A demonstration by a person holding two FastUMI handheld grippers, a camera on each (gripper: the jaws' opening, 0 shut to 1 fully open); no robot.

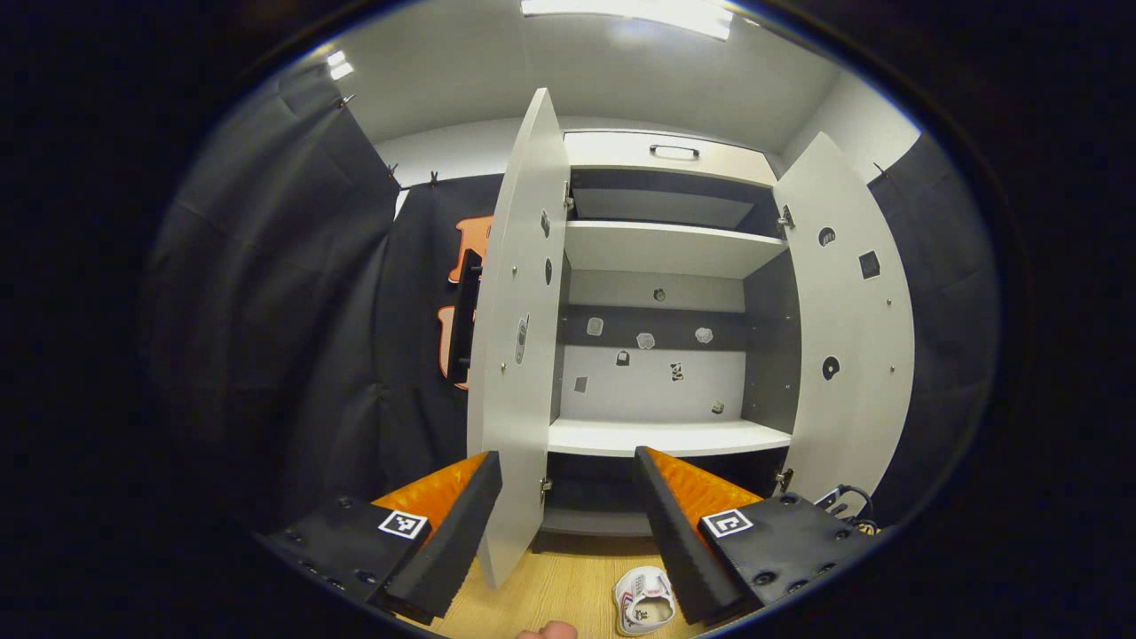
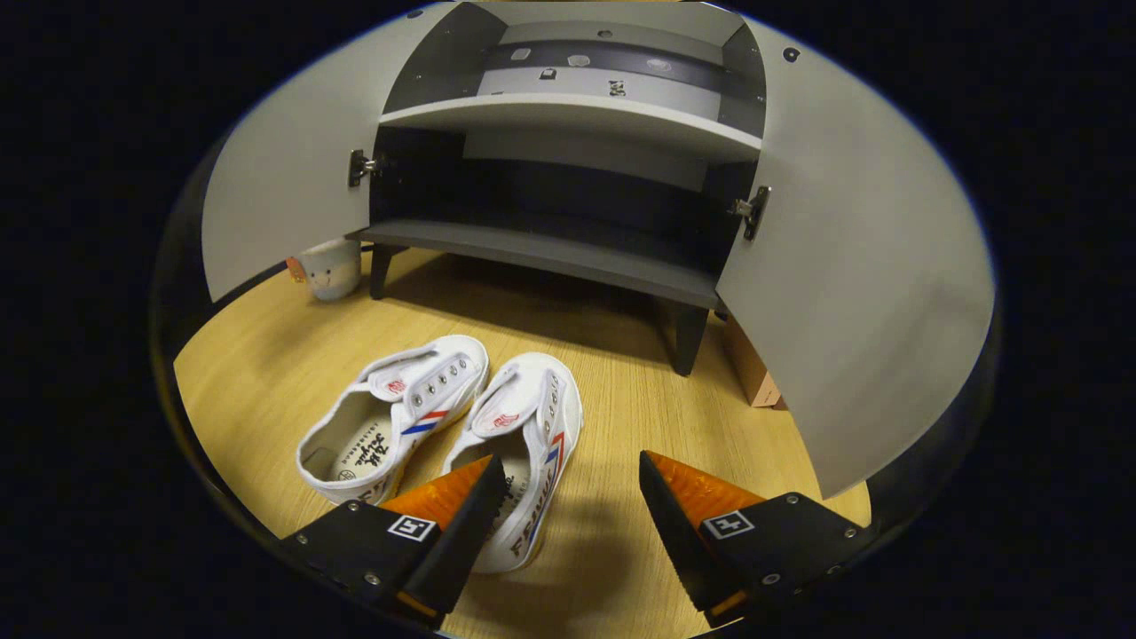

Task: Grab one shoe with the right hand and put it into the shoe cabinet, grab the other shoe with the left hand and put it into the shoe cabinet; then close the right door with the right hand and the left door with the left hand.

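Right gripper view: right gripper (image 2: 568,497) gapes above 2 shoes (image 2: 444,417); left gripper (image 1: 564,497) gapes too.

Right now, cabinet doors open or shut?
Open. Left door and right door both swing outward, exposing the bare shelves; both shoes sit on the floor.

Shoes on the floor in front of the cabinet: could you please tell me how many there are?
2. The left shoe and the right shoe lie side by side on the wooden floor before the open cabinet; the right claw hovers by the right one.
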